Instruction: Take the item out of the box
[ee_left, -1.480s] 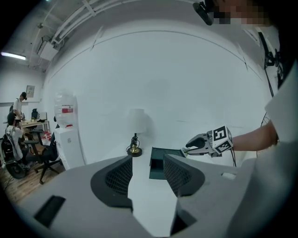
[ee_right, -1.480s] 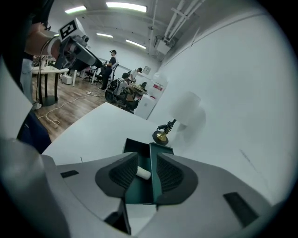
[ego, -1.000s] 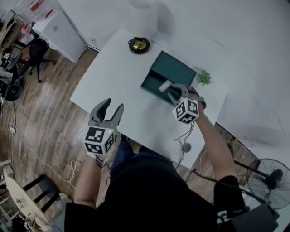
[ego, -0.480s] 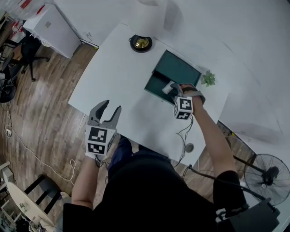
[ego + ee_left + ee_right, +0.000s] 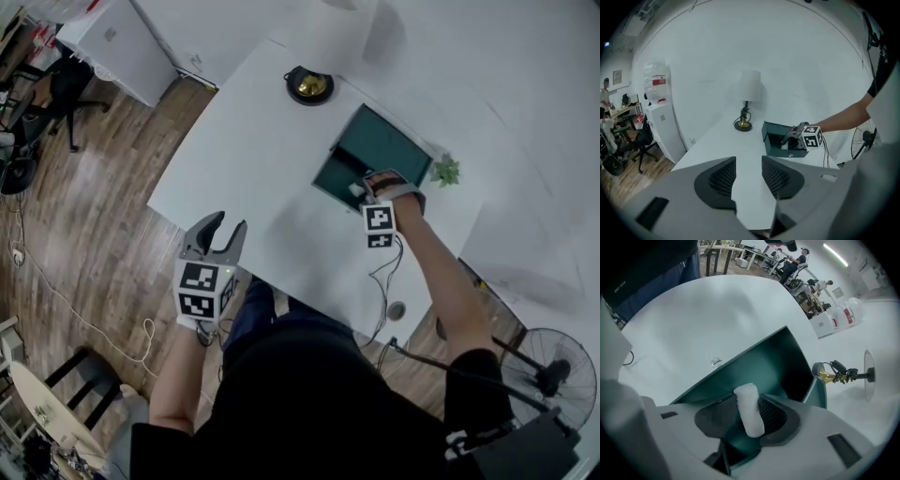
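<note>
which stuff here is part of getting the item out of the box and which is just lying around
Job:
- box
- white item
- right gripper, jaws closing, item between them

Lying about:
- lamp
- plant
- fan
- chair
- left gripper, jaws closing on nothing, off by the table edge
</note>
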